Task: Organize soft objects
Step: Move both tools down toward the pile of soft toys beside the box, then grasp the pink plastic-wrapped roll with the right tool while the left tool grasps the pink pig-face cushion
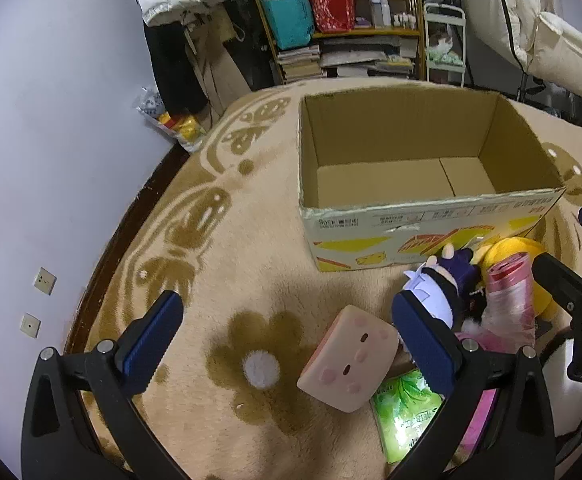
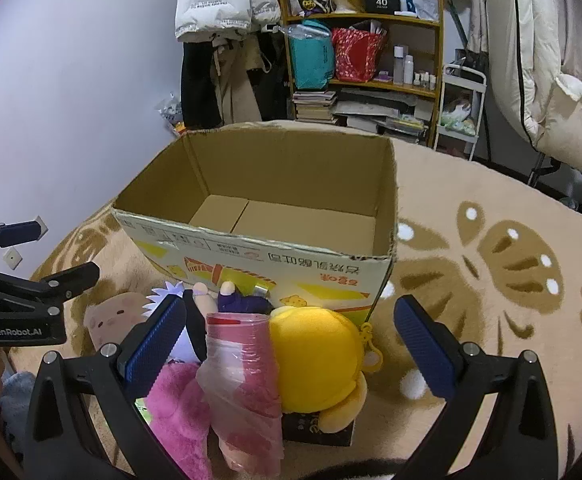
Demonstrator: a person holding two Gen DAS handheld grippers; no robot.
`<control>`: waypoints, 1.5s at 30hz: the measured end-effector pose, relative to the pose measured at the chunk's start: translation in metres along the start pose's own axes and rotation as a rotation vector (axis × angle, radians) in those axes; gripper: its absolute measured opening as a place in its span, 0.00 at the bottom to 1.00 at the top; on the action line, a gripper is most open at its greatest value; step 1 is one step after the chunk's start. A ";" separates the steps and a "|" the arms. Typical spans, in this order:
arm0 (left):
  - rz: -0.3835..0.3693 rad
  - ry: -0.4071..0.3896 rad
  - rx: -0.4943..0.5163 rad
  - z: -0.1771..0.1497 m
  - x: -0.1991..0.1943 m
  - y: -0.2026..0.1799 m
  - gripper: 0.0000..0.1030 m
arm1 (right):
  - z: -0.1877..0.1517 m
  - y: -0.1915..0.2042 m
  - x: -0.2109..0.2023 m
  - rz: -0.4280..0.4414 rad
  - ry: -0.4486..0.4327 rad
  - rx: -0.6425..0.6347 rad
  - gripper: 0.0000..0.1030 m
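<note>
An open, empty brown cardboard box (image 2: 275, 216) with yellow print stands on the beige butterfly-patterned carpet (image 2: 491, 280), and the soft things lie piled against its near side. Among them are a round yellow plush toy (image 2: 315, 360), a pink roll wrapped in clear plastic (image 2: 243, 380), a fluffy magenta plush (image 2: 179, 408) and a pink block-shaped cushion with a small face (image 1: 349, 360). The left tool (image 1: 287, 344) and the right tool (image 2: 291, 352) both hover above the pile, jaws spread wide and holding nothing.

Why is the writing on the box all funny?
The cardboard box stands upside down, so its print reads inverted, and its top edge looks ragged. The box holds nothing; the yellow plush and other toys lie heaped in front of it.
</note>
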State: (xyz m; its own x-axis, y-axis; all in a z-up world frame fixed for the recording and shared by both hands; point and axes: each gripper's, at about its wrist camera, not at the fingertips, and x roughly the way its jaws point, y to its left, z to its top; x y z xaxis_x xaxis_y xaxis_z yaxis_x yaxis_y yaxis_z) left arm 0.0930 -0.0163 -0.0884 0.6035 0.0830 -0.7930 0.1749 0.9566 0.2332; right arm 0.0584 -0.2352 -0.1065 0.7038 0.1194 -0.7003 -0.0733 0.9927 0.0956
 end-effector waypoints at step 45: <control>-0.146 0.254 0.106 -0.027 0.062 -0.039 0.64 | -0.017 0.020 0.043 0.125 0.131 -0.099 0.41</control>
State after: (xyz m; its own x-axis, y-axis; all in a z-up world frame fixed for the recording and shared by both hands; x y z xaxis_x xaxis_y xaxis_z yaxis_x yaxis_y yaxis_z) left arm 0.1027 -0.0411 -0.1619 0.3542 0.0267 -0.9348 0.3342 0.9300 0.1531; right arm 0.0750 -0.2100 -0.1462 0.5874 0.2365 -0.7740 -0.2281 0.9660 0.1221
